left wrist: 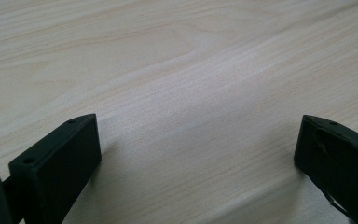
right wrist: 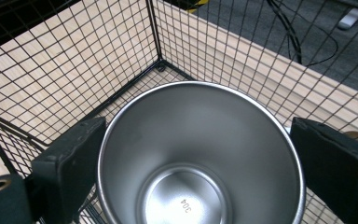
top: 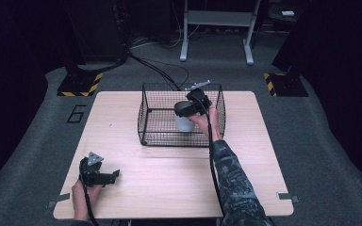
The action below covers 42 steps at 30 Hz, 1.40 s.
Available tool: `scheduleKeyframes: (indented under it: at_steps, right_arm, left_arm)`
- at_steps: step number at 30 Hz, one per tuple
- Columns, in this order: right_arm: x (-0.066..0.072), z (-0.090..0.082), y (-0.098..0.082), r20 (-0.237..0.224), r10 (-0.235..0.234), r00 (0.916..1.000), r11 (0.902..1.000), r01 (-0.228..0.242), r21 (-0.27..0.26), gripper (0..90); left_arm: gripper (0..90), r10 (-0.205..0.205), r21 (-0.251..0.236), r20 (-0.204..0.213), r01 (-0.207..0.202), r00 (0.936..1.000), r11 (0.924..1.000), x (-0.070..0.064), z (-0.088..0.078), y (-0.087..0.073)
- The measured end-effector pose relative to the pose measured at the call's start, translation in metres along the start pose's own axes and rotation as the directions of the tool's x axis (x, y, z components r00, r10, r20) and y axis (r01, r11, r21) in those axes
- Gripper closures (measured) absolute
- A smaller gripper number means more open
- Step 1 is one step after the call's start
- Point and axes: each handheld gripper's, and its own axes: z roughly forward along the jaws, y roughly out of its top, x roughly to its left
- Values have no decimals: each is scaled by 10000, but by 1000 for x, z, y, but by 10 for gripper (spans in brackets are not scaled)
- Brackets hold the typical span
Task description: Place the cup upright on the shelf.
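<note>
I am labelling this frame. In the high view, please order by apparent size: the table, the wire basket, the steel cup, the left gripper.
1. Table, largest.
2. Wire basket.
3. and 4. Steel cup and left gripper: they look similar; the cup is partly hidden by the right gripper, so I do not rank them.

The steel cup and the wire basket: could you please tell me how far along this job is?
Done: the steel cup is inside the wire basket. In hand: the right gripper straddles its rim, jaws beside it. Whether the cup stands on the basket floor is unclear. Left: letting go and withdrawing. The left gripper rests open on the table.
</note>
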Motion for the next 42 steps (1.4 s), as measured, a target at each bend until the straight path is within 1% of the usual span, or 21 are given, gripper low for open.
scheduleKeyframes:
  at_steps: [2,3,4,7,8,16,17,18,24,33,34,39,42]
  right_arm:
    - [0,2,-1,-2,-61,10000,10000,61,-30,60]
    - [2,5,-1,-25,-20,10000,9999,20,144,60]
    - [2,7,-2,-13,-43,10000,9999,43,132,59]
    - [3,11,-3,27,-85,10000,9995,84,308,59]
    - [3,12,-3,-21,-102,9999,9996,103,273,59]
    - [7,19,-7,-50,-119,9999,9984,121,552,59]
    - [7,18,-8,-38,2,10000,9980,0,627,59]
    - [7,20,-8,-7,-119,9999,9980,119,617,59]
    - [8,24,-12,-28,-152,9999,9970,153,754,59]
    - [11,23,-13,52,-137,9999,9968,132,786,58]
    - [12,23,-14,111,-154,9998,9967,145,794,58]
    - [13,21,-16,124,-298,9995,9958,286,875,57]
    - [13,18,-19,-46,-378,9993,9951,381,907,56]
  left_arm:
    - [4,-13,-52,-40,13,10000,10000,0,0,0]
    - [4,-18,-78,-33,18,10000,10000,0,1,0]
    - [4,-5,-67,-33,5,10000,10000,0,1,0]
    - [5,-18,-48,-20,18,10000,10000,0,0,0]
    - [4,-18,-48,-20,18,10000,10000,0,0,0]
    - [4,-23,-83,-33,22,10000,10000,0,1,0]
    - [5,-9,-73,-32,9,10000,10000,0,1,0]
    - [4,-12,-76,-33,12,10000,10000,0,1,0]
    - [5,-22,-83,-33,22,10000,10000,0,1,0]
    - [5,-21,-83,-34,20,10000,10000,0,1,0]
    - [4,-21,-84,-35,20,10000,10000,0,1,0]
    - [5,-14,-83,-36,14,10000,10000,0,1,0]
    - [5,8,-3,-8,-8,10000,10000,0,0,0]
